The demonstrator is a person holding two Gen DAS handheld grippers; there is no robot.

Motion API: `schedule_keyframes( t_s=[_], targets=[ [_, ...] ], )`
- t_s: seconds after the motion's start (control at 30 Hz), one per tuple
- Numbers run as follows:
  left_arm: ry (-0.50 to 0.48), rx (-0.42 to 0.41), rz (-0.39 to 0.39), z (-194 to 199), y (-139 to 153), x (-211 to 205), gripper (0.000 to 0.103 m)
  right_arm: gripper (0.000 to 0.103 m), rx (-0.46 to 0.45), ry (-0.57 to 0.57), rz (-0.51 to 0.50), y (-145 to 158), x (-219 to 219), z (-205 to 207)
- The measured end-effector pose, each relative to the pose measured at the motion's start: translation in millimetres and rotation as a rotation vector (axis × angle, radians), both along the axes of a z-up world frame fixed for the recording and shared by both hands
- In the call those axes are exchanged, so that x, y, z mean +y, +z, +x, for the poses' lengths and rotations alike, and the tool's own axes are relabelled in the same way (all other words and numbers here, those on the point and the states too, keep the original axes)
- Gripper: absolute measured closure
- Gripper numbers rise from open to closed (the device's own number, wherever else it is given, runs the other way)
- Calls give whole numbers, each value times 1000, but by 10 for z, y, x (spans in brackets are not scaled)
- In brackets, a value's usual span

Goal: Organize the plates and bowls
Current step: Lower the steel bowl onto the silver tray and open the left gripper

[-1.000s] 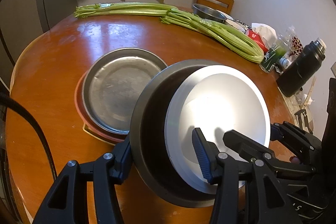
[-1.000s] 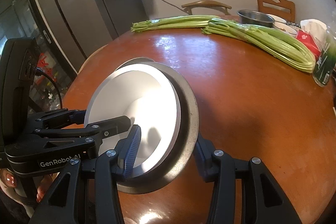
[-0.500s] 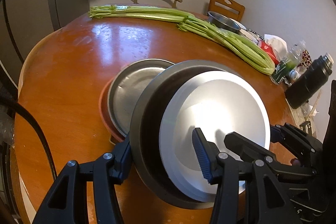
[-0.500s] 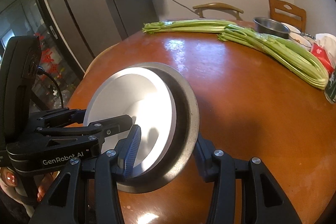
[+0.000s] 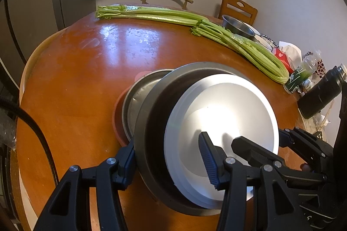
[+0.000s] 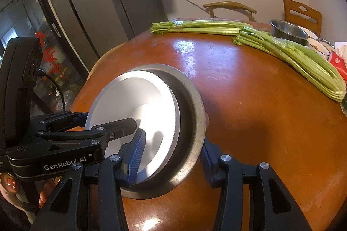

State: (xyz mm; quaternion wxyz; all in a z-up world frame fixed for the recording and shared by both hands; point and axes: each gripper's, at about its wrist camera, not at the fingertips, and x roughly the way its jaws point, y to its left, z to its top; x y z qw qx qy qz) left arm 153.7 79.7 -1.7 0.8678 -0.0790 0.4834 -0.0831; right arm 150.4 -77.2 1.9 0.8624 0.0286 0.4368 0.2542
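A grey metal bowl [image 5: 151, 114] with a white plate [image 5: 223, 114] nested inside hangs tilted above the round wooden table [image 5: 76, 79]. My left gripper [image 5: 168, 159] is shut on its near rim, one finger outside the bowl and the blue pad on the plate. From the other side my right gripper [image 6: 171, 157] is shut on the same bowl [image 6: 193, 109] and white plate [image 6: 130, 101]. Each gripper shows in the other's view: right gripper [image 5: 264, 142], left gripper [image 6: 108, 120]. Behind the stack, a steel plate [image 5: 138, 101] lies on a red plate [image 5: 117, 120], both mostly hidden.
Two long celery bunches [image 5: 216, 31] lie across the far table. A steel bowl [image 5: 236, 26], packets [image 5: 284, 57] and a black flask [image 5: 321, 92] crowd the right edge. Two chairs [image 5: 238, 7] stand behind the table, a fridge [image 6: 86, 14] to the left. A black cable [image 5: 32, 122] trails at left.
Both grippers have carried the bowl and white plate leftwards over the steel plate, which is now mostly covered. The grips have not changed.
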Motion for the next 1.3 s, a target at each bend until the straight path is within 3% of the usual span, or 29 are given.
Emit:
schedule_keyframes(
  t_s=[1.3],
  targets=[
    [30, 54, -11, 414, -338, 276, 51, 53, 72, 21, -25, -245, 321, 362]
  ],
)
